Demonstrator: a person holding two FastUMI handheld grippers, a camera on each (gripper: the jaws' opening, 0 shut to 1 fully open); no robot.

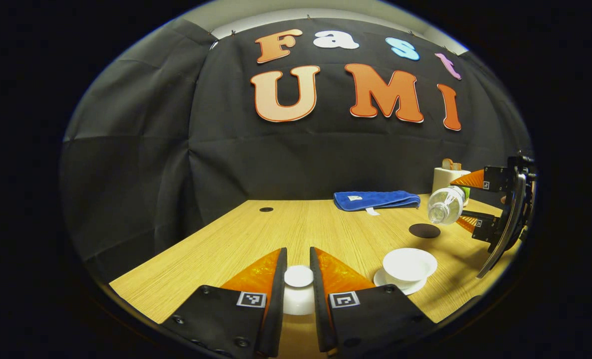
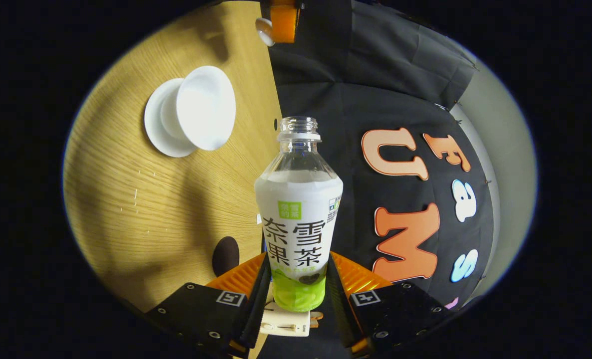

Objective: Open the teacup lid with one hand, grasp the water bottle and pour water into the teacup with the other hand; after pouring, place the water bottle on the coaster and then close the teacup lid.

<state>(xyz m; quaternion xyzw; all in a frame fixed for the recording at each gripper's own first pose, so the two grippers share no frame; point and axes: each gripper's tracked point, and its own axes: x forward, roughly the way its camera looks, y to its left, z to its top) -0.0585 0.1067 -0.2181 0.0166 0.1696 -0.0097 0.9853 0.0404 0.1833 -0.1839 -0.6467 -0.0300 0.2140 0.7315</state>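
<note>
So I've got the left gripper (image 1: 298,279) pinching the teacup lid (image 1: 298,275) by its little round knob at the bottom centre of the left gripper view, lifted clear of the teacup (image 1: 409,265), which sits open on its saucer (image 1: 400,285) at lower right. The right gripper (image 2: 298,286) is clamped on the lower body of the water bottle (image 2: 298,219), which is tipped sideways with its uncapped neck aimed toward the cup. My take: the pour is just getting going, so I'd bring the mouth over the wide bowl first, then tilt slowly, since the bottle is smooth clear plastic with a glossy label and could slip. The cup looks like glazed white porcelain, flared and shallow. The dark round coaster (image 1: 424,230) lies flat on the wood-grain table (image 1: 286,224), just behind the cup.
</note>
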